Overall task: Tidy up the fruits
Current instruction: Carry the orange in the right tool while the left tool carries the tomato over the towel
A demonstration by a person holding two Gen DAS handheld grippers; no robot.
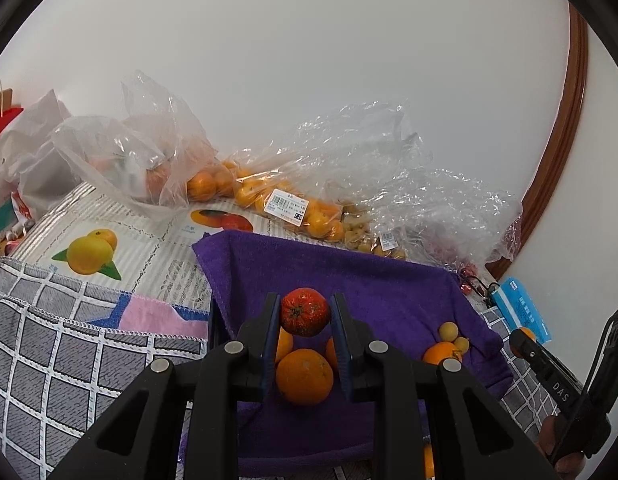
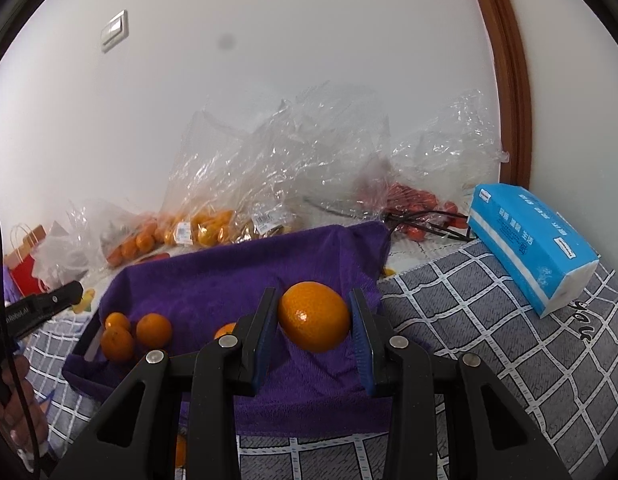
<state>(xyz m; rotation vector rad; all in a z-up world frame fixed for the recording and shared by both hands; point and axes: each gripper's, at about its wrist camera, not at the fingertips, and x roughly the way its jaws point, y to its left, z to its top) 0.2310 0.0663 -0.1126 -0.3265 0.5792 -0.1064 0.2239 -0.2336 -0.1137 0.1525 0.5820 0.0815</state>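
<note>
My left gripper (image 1: 305, 312) is shut on a dark red-orange fruit (image 1: 305, 312), held above a tray draped in a purple towel (image 1: 389, 292). Below it in the tray lie a large orange (image 1: 305, 376), more oranges partly hidden by the fingers, and at the right an orange (image 1: 441, 354) with two small yellow fruits (image 1: 449, 331). My right gripper (image 2: 313, 316) is shut on a large orange (image 2: 313, 316) over the same purple towel (image 2: 237, 272). Three oranges (image 2: 133, 334) sit at the tray's left end in the right wrist view.
Clear plastic bags of oranges (image 1: 269, 196) and small fruits line the wall behind the tray. A blue tissue pack (image 2: 537, 240) lies on the grey checked cloth (image 2: 489, 340) at the right. Fruit picture cards (image 1: 93, 256) lie left of the tray. A red paper bag (image 2: 25, 268) stands far left.
</note>
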